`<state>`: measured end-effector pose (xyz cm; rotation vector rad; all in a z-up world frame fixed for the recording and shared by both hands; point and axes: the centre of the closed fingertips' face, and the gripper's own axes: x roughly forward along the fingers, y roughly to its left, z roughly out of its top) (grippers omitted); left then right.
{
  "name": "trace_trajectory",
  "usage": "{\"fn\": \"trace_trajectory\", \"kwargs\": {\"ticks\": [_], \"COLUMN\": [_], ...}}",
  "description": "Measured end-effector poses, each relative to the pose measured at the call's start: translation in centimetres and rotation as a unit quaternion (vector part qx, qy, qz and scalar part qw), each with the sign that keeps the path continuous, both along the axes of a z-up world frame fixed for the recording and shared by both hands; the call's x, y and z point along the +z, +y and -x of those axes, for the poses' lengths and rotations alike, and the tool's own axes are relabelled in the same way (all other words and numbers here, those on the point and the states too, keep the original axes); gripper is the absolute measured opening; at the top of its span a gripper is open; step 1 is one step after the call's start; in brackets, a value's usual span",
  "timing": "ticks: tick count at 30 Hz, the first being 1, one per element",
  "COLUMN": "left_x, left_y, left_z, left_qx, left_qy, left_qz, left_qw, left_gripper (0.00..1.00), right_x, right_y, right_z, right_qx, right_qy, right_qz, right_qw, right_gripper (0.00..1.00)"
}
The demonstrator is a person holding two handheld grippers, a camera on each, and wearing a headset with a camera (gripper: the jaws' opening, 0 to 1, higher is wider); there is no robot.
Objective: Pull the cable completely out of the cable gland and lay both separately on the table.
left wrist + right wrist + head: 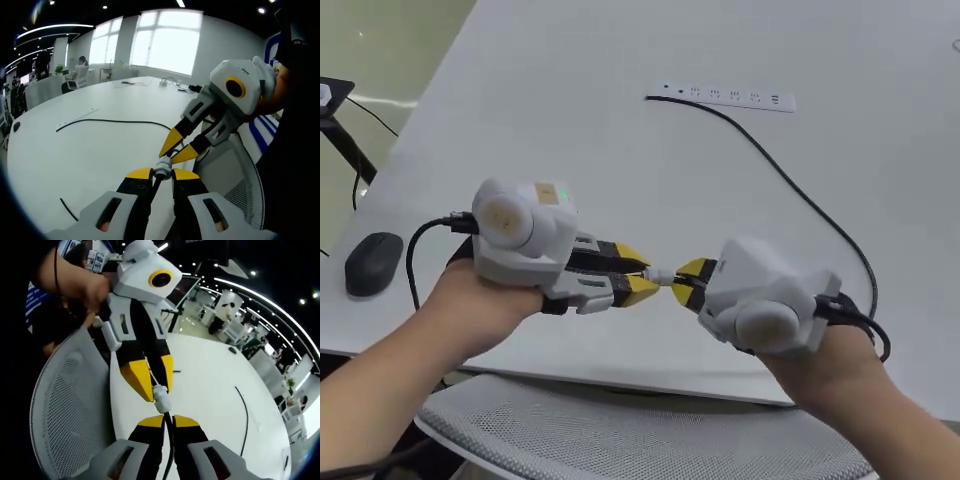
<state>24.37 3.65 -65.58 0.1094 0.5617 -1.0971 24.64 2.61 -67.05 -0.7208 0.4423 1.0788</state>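
A small white cable gland (665, 278) hangs in the air between the two grippers, just over the table's front edge. My left gripper (642, 275) is shut on the gland (162, 169), which sits between its yellow fingertips. My right gripper (688, 280) faces it tip to tip and is shut on the thin black cable (169, 440) that runs out of the gland (161, 397) and down between its jaws. In the left gripper view the right gripper (174, 147) comes in from the right, its tips almost touching the gland. In the right gripper view the left gripper (156, 382) reaches down from the top.
A white power strip (725, 96) lies at the back of the white table (570, 120), and its black cord (800, 190) curves toward the right front. A dark mouse (372, 262) sits at the left edge. A grey mesh chair (620, 430) is below the front edge.
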Motion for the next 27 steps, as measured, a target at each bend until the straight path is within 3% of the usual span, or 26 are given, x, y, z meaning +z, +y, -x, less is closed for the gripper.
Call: {"fn": "trace_trajectory", "kwargs": {"ticks": [14, 22, 27], "left_x": [0.1, 0.4, 0.6], "left_y": [0.3, 0.4, 0.4], "left_z": [-0.5, -0.8, -0.9], "left_qx": [0.005, 0.010, 0.014], "left_qy": [-0.001, -0.002, -0.003], "left_qz": [0.003, 0.008, 0.012], "left_qw": [1.0000, 0.9999, 0.9998], "left_gripper": [0.15, 0.15, 0.15], "right_x": [-0.9, -1.8, -2.2], "right_y": [-1.7, -3.4, -4.3], "right_z": [-1.2, -2.1, -2.6], "right_qx": [-0.065, -0.120, -0.158], "right_qy": [0.038, 0.063, 0.086], "right_qz": [-0.028, -0.043, -0.063], "right_qw": [0.9968, 0.9898, 0.9817], "right_gripper": [0.00, 0.00, 0.00]}}
